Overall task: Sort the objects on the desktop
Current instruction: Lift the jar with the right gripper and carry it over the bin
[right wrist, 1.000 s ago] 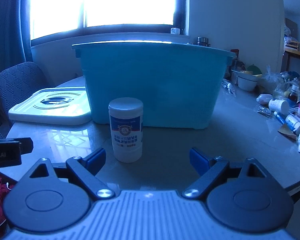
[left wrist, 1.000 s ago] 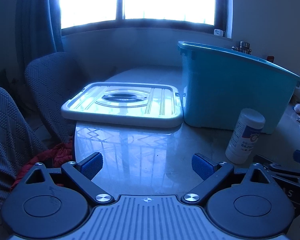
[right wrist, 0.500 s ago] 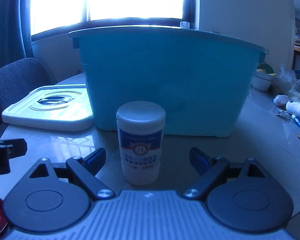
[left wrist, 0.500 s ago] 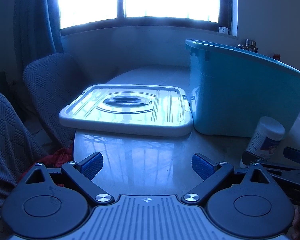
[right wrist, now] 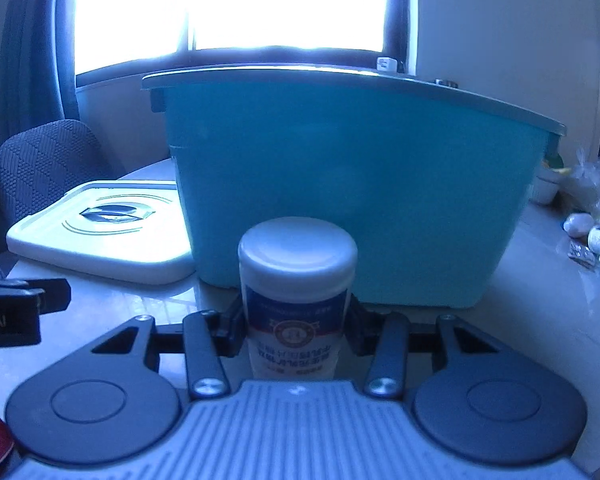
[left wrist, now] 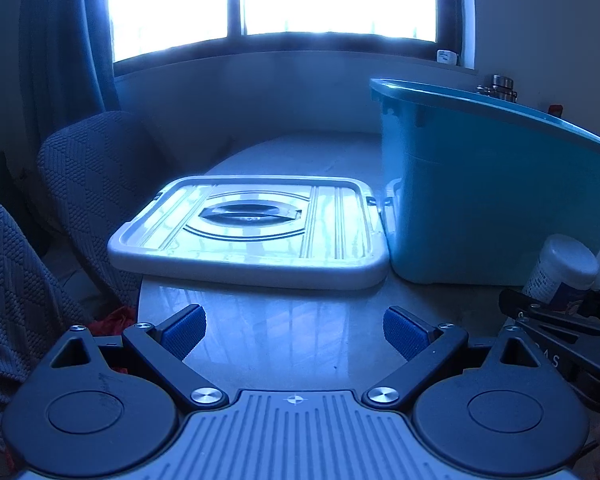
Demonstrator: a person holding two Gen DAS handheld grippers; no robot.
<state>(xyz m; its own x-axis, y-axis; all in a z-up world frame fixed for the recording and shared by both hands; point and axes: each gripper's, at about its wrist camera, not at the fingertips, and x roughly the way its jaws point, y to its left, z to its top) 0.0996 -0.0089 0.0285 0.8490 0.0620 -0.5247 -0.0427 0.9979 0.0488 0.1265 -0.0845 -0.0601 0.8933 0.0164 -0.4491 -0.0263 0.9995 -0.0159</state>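
Note:
A white bottle with a blue and red label stands upright on the table in front of a large teal bin. My right gripper is shut on the bottle's lower body, one finger on each side. The bottle also shows at the right edge of the left wrist view, held by the right gripper. My left gripper is open and empty above the table's near edge, facing the bin's white lid, which lies flat to the left of the teal bin.
A grey chair stands left of the table. Several small bottles, tubes and bags lie on the table right of the bin. A bowl sits behind them. A red cloth lies below the table's left edge.
My right gripper moved forward around the white bottle and closed on it. My left gripper stayed open and shifted a little to the left.

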